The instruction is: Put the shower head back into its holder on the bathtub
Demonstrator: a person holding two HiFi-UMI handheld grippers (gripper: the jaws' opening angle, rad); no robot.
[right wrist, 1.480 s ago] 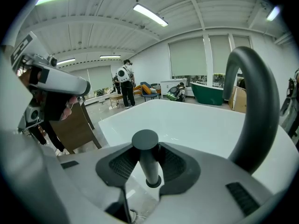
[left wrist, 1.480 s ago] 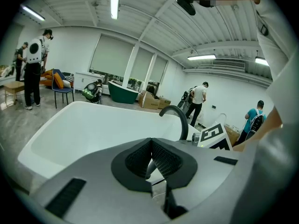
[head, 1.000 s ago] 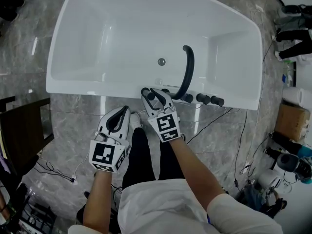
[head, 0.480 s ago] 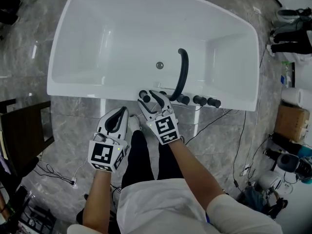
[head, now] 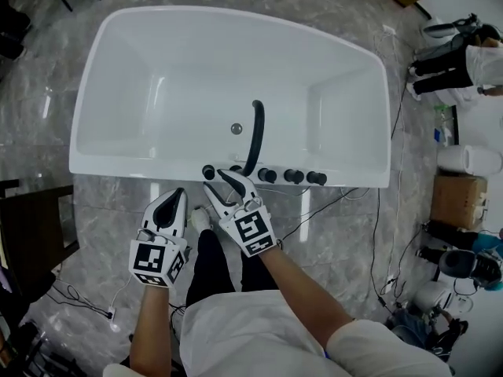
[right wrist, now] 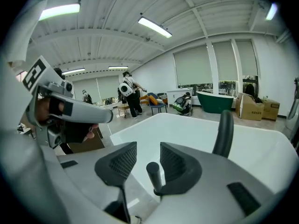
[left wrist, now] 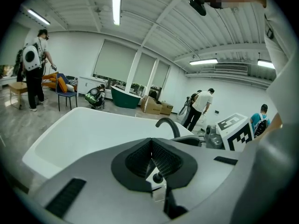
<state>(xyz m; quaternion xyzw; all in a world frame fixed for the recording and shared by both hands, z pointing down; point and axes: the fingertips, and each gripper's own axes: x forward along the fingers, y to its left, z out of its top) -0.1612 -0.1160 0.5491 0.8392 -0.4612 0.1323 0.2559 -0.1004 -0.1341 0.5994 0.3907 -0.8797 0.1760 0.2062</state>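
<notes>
1. The black cylindrical shower head [head: 208,171] stands upright in its holder on the near rim of the white bathtub [head: 110,166].
2. The right gripper [head: 218,181] has its jaws apart, just now narrowing, with the shower head in the gap, untouched.
3. The left gripper [head: 174,197] has its jaws together and holds nothing.

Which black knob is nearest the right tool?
The leftmost knob, left of the spout: it stands between the right tool's jaws, which have just been closing. The others sit further right.

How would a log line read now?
shower head: upright | right gripper: jaws apart, just been closing, it between, untouched | left gripper: shut, empty
</notes>
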